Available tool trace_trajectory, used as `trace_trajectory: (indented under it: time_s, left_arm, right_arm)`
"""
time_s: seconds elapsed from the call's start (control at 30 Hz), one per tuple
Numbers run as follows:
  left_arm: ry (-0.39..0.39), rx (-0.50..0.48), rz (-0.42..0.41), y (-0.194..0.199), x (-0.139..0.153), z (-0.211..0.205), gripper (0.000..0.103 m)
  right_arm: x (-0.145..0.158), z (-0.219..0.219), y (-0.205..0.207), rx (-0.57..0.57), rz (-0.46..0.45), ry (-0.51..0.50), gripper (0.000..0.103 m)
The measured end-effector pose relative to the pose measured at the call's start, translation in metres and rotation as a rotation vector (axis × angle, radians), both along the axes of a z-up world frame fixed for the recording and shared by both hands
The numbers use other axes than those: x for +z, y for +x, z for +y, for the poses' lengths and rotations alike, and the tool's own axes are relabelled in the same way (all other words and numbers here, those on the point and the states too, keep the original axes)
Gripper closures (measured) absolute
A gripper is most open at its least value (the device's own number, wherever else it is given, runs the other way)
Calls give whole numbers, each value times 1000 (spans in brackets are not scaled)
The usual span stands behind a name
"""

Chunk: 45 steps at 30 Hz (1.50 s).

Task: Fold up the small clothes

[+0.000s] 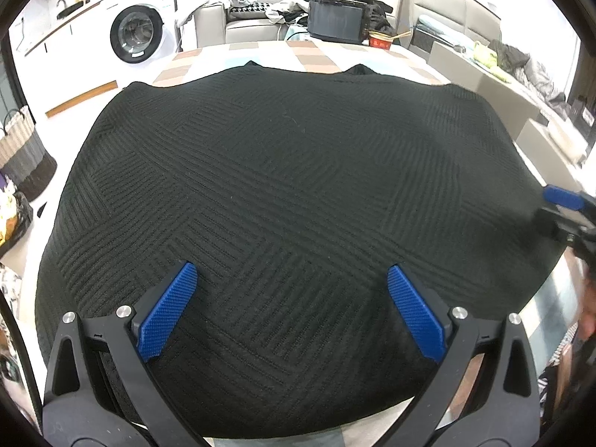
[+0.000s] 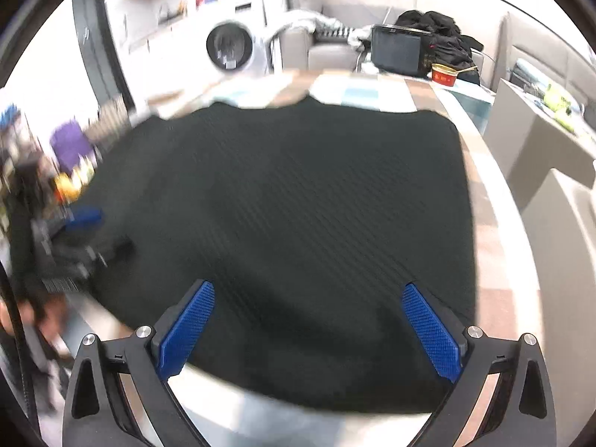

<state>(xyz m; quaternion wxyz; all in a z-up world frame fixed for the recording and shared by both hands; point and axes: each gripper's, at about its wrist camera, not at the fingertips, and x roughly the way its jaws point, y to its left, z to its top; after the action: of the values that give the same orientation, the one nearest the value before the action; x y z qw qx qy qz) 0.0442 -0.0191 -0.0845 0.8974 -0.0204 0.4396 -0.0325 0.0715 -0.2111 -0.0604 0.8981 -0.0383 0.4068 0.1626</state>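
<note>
A black knitted garment [image 1: 283, 186] with a ribbed diagonal pattern lies spread flat across a table with a pastel checked cloth [image 1: 309, 52]. My left gripper [image 1: 290, 279] hovers open over its near edge, blue pads wide apart, nothing between them. In the right wrist view the same garment [image 2: 298, 205] fills the middle, blurred by motion. My right gripper [image 2: 309, 290] is open above its near part, holding nothing. The right gripper [image 1: 566, 208] shows at the far right of the left wrist view; the left gripper [image 2: 82, 223] shows blurred at the left of the right wrist view.
A red cup [image 1: 380, 41] with chopsticks and a dark box [image 1: 337, 20] stand at the table's far end. A washing machine [image 1: 138, 33] is at the back left, grey sofas [image 1: 465, 26] with clothes behind. A woven basket [image 1: 22, 152] stands on the floor at left.
</note>
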Motion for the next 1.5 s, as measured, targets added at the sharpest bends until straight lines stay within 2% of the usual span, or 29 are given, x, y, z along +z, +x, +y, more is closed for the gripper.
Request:
trace_trajectory:
  time_s: [0.1,0.2,0.23,0.3,0.33,0.43,0.63,0.67,0.73,0.83,0.93,1.1,1.2,1.33,1.4,1.5]
  left_arm:
    - [-39,-27,-17,8,11,-3,1]
    - [0,-53,-20,25,15,-15,1]
    - [12,-65,3,34,11,-19,2]
    - [31,-56,42,43,4,-23,4]
    - [50,-52,54,46,0,-23,4]
    - [70,-61,33,41,-1,-17,4]
    - [43,14,55,38,0,25,4]
    - [16,12,54,38,1,33,4]
    - [32,27,48,36,0,41,3]
    - [18,39,50,38,0,49,3]
    - [25,44,47,38,4,47,3]
    - [-40,40,28,47,15,45,3]
    - [-21,32,38,63,13,35,3]
    - [11,34,64,87,5,22,3]
    - [51,45,99,95,-2,18,3]
    - [75,33,82,94,-4,19,2]
  right_arm:
    - [-1,18,15,-12,15,-6,0]
    - [-7,37,31,0,32,-51,1]
    - [-10,41,37,2,37,-64,2]
    - [-17,47,49,-1,57,-69,13]
    - [-22,49,56,3,85,-67,12]
    - [-24,53,61,21,54,-141,12]
    - [-22,20,59,-3,51,-99,12]
    - [-21,15,59,-31,43,-128,12]
    - [-21,2,59,-88,19,-212,12]
    - [-22,-22,61,-111,52,-156,12]
    - [-17,-27,60,-120,46,-147,12]
    - [-1,-7,67,-69,28,-95,12]
    - [-3,15,81,-37,49,-90,12]
    - [-11,49,101,21,77,-130,12]
    - [-15,56,106,47,78,-138,12]
    - [-24,58,110,49,58,-180,11]
